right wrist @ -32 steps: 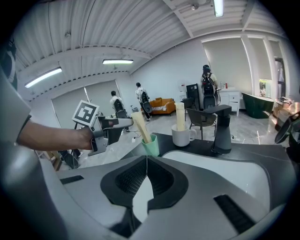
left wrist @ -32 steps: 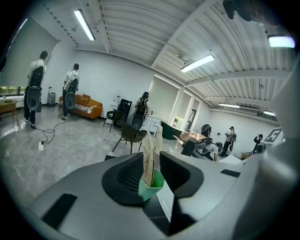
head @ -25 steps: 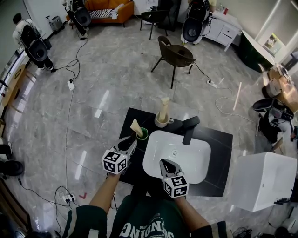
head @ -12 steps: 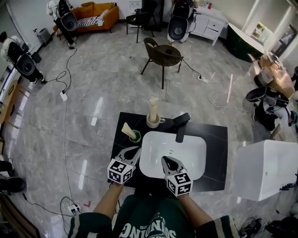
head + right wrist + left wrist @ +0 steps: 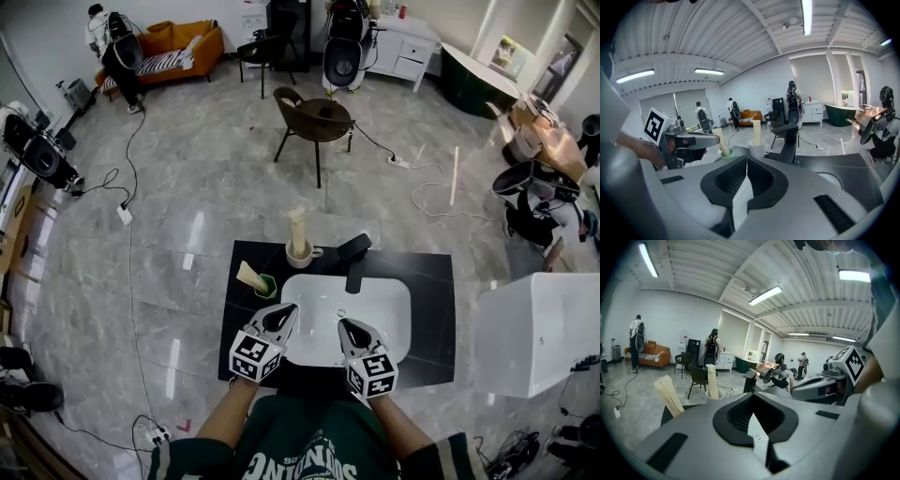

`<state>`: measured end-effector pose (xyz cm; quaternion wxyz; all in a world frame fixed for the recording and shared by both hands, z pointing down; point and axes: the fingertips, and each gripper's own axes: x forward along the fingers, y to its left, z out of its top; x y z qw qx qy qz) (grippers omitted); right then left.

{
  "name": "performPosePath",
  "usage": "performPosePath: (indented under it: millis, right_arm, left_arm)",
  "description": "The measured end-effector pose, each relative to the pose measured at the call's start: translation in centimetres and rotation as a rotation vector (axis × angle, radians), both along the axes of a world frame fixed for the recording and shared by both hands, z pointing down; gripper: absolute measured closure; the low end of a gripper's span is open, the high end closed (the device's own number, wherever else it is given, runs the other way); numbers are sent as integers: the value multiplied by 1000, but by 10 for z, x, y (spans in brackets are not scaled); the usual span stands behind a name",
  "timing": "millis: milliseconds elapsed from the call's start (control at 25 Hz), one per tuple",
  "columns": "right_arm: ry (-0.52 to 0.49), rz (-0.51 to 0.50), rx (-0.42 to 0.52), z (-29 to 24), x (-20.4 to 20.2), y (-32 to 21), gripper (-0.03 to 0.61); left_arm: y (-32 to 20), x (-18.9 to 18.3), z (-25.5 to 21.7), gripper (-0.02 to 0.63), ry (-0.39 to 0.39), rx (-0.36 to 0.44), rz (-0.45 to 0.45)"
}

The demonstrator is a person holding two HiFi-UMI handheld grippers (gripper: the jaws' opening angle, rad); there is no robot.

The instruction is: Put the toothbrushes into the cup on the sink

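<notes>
I judge the task to be finished, or very close to it. The left claw (image 5: 283,313) is fully closed with nothing between its jaws, and the right claw (image 5: 349,327) is closed and empty in the same way. Both hang over the near edge of the white sink (image 5: 380,298), apart from the cups. At the back left of the black bench (image 5: 433,286), the green cup (image 5: 267,286) holds a pale flat toothbrush (image 5: 248,274) that leans to the left; in the left gripper view it looks like two pieces, but I cannot be sure. The white cup (image 5: 301,254), just beside the faucet (image 5: 353,260), holds another toothbrush (image 5: 297,229) standing upright. I see no toothbrush lying loose on the bench or in the sink, so to my eye nothing remains to be picked up.
</notes>
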<state>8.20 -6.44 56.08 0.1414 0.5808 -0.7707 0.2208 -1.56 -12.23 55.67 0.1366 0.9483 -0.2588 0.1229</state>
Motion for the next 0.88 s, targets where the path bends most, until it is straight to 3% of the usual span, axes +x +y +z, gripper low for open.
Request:
performPosePath:
  millis: [880]
  right_arm:
    - [36, -10, 54, -26, 0, -18, 538]
  left_arm:
    - [-8, 5, -13, 603, 16, 6, 14]
